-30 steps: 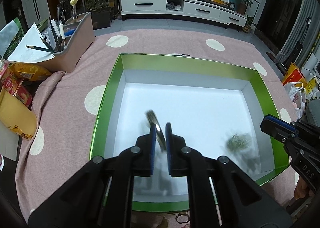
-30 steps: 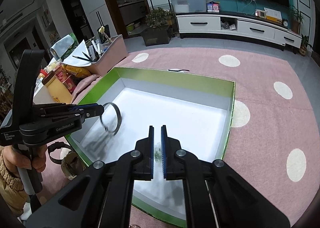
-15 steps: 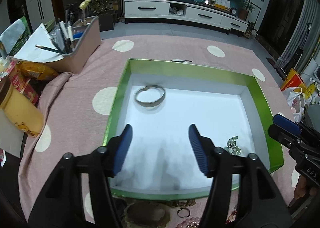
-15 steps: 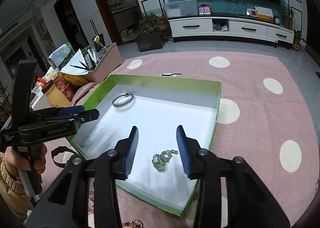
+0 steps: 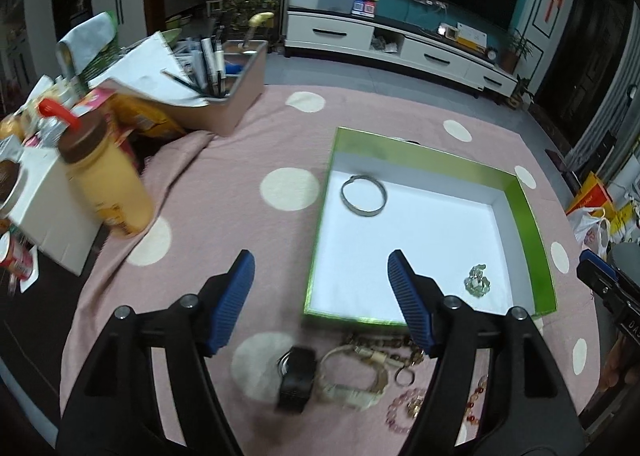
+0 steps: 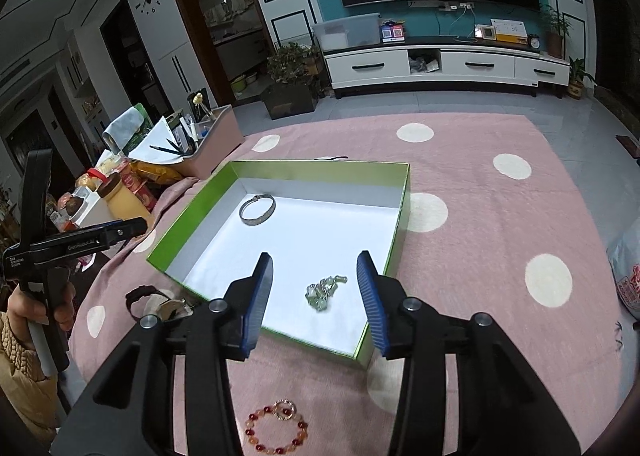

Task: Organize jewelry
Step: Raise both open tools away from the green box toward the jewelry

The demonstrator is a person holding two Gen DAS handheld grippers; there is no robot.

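Left wrist view looks down past the left gripper (image 5: 320, 296), whose ribbed blue fingers (image 5: 234, 298) stand wide apart and hold nothing, above a pink cloth with cream dots that covers the surface (image 5: 240, 144). A shallow square box (image 5: 524, 216), glossy green on its walls and matte white inside, sits on the cloth. A thin silver metal bangle (image 5: 364, 196) lies flat in the box's far left corner. A small clump of pale green beads (image 5: 477, 281) rests near the box's right wall, toward its near edge. Just outside the near wall, jewelry lies loose on the cloth: a black watch (image 5: 297, 374) with a ribbed strap, a cream-coloured band (image 5: 352, 376) curled into a loop beside it, a small ring (image 5: 404, 376), and a pink bead bracelet (image 5: 402, 410).

From the right wrist view, the right gripper (image 6: 316, 300) hovers over the box's near edge, its fingers (image 6: 258, 296) also spread apart and empty, with the green beads lying on the white floor between them. A round bracelet of red and orange beads (image 6: 276, 430) lies on the cloth near the surface's near edge. At the far left edge stand a pink rectangular organiser (image 6: 212, 144) stuffed with pens and paper, and a yellow jar (image 6: 120, 200) with a brown lid.
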